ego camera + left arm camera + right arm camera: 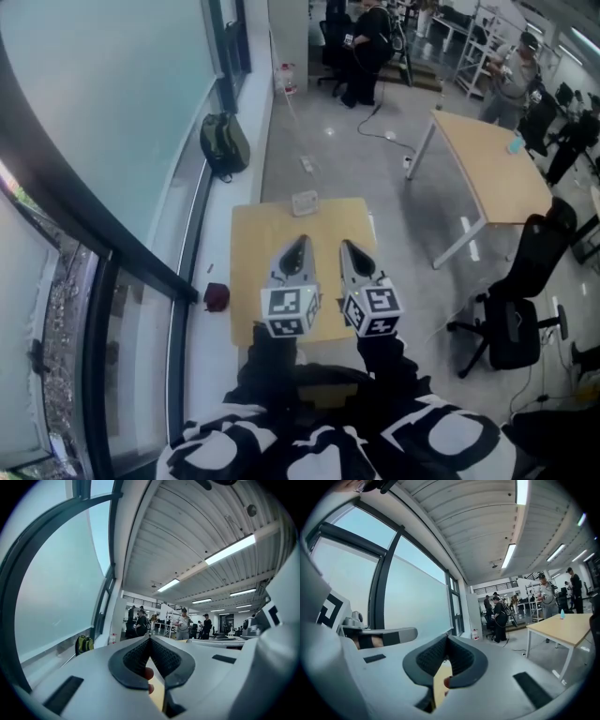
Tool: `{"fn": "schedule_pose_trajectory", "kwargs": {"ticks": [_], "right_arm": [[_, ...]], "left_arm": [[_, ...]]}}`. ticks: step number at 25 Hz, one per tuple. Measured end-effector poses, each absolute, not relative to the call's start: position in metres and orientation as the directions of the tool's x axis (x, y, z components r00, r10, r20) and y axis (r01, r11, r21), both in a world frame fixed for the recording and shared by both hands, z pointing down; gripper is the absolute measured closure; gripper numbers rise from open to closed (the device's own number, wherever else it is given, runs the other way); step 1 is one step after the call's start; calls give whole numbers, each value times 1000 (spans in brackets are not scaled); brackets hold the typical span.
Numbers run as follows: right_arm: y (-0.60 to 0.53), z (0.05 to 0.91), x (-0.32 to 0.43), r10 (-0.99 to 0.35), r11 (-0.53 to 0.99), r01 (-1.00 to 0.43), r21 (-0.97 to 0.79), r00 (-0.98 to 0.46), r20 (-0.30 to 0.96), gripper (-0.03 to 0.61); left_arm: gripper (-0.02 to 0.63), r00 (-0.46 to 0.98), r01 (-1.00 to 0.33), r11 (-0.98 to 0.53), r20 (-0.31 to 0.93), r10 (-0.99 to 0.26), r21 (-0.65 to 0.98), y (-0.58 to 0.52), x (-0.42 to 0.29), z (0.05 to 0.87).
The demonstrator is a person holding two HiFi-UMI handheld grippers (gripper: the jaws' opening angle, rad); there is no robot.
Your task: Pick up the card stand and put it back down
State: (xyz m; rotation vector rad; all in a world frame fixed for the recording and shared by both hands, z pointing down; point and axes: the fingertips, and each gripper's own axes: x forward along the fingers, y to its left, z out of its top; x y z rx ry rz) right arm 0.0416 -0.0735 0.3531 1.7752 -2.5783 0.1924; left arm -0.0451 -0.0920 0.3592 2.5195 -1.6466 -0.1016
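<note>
The card stand (305, 202), a small pale, see-through piece, sits at the far edge of the small wooden table (248, 244). My left gripper (301, 242) and right gripper (346, 246) hover side by side over the middle of the table, short of the stand and not touching it. Both point away from me and are tilted up. In the left gripper view the left gripper (150, 639) has its pads meeting at the tips with nothing between them. The right gripper (446, 637) looks the same in its own view. Neither gripper view shows the stand.
A glass window wall runs along the left, with a green backpack (225, 142) and a dark red object (217, 297) on the floor beside it. A larger wooden table (492, 169) and a black office chair (520, 309) stand to the right. People are at the back.
</note>
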Motion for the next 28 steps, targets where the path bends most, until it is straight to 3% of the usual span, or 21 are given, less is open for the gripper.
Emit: {"fn": "schedule_pose_trajectory", "kwargs": {"ticks": [18,28], "right_arm": [[-177,411,19,-908,349,-927,-139,-371,194,560],[-205,454,37,-884,342,-924,-169,-378,275,558]], "left_arm": [[615,501,-858,-489,49,-864,158,-182,-51,406],[615,487,-872,-471,148,-861,130,-213,-52,444]]}}
